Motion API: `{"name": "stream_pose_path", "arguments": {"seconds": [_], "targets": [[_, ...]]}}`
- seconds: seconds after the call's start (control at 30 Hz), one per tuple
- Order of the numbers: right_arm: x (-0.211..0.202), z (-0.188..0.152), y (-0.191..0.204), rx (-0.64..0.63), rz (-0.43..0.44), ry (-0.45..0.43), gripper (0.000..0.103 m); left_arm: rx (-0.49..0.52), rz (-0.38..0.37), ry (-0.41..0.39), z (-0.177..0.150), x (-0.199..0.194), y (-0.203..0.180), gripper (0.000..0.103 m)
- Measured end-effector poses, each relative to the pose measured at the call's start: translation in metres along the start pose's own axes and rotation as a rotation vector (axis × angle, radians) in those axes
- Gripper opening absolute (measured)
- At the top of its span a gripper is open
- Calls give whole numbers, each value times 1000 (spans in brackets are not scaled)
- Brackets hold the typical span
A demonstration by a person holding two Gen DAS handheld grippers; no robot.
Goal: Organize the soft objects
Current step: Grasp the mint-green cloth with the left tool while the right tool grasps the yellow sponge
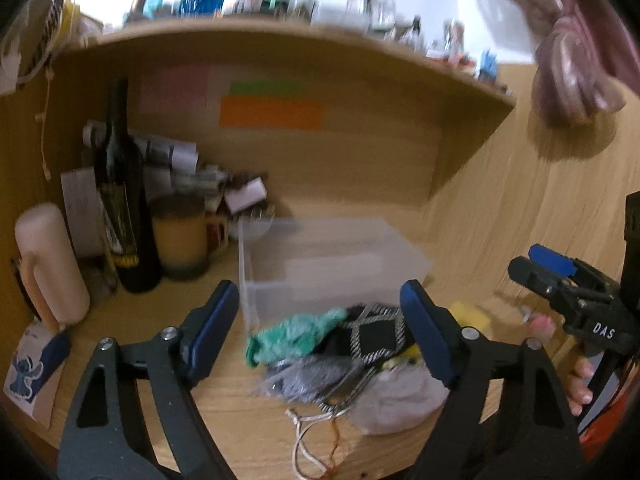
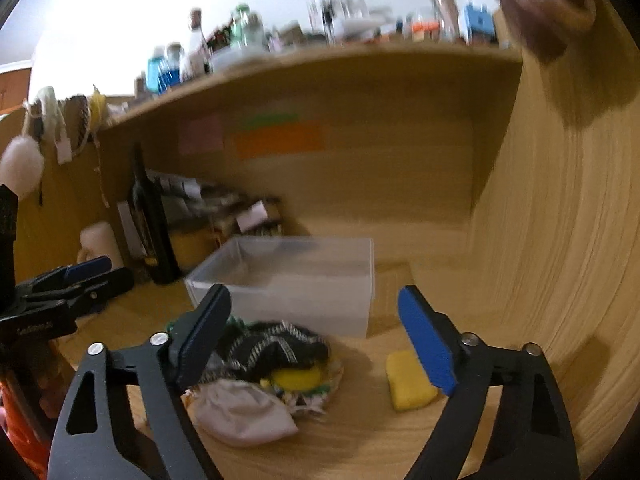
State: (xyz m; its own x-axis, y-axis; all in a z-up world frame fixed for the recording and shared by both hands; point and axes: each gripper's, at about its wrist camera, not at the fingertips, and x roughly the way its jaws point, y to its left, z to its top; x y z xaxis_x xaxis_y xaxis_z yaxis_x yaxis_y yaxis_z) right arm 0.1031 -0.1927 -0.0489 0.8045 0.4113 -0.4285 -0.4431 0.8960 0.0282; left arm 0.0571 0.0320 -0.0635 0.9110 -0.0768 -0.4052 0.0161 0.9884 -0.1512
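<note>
A heap of soft things lies on the wooden desk in front of a clear plastic box (image 1: pixel 336 264): a green cloth (image 1: pixel 296 334), a black patterned cloth (image 1: pixel 376 334), a grey knit piece (image 1: pixel 316 378) and a white pouch (image 1: pixel 400 400). A yellow sponge (image 2: pixel 408 382) lies apart to the right. My left gripper (image 1: pixel 324 328) is open just above the heap, empty. My right gripper (image 2: pixel 316 340) is open and empty over the heap's right side, near the box (image 2: pixel 288 280). The heap also shows in the right wrist view (image 2: pixel 280 348).
A dark wine bottle (image 1: pixel 124 208), a mug (image 1: pixel 182 240), a pink tumbler (image 1: pixel 48 264) and papers crowd the back left. A shelf (image 1: pixel 280 36) with bottles overhangs the desk. A wooden side wall (image 2: pixel 560 240) stands to the right. A Stitch card (image 1: pixel 28 372) lies at left.
</note>
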Motion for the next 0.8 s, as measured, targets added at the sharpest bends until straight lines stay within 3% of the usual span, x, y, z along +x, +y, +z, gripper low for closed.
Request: {"name": "stream_pose_path", "arguments": {"seconds": [0.1, 0.27, 0.43, 0.67, 0.8], "targets": [[14, -11, -9, 7, -19, 66, 72, 2, 19, 64, -11, 15, 5, 77], [34, -24, -34, 30, -77, 160, 70, -25, 30, 173, -22, 45, 20, 76], [57, -33, -64, 57, -172, 271, 70, -12, -30, 282, -26, 80, 24, 76], [79, -50, -85, 84, -164, 412, 58, 18, -4, 388, -29, 121, 18, 76], [81, -57, -83, 81, -133, 447, 47, 19, -2, 435, -33, 133, 19, 75]]}}
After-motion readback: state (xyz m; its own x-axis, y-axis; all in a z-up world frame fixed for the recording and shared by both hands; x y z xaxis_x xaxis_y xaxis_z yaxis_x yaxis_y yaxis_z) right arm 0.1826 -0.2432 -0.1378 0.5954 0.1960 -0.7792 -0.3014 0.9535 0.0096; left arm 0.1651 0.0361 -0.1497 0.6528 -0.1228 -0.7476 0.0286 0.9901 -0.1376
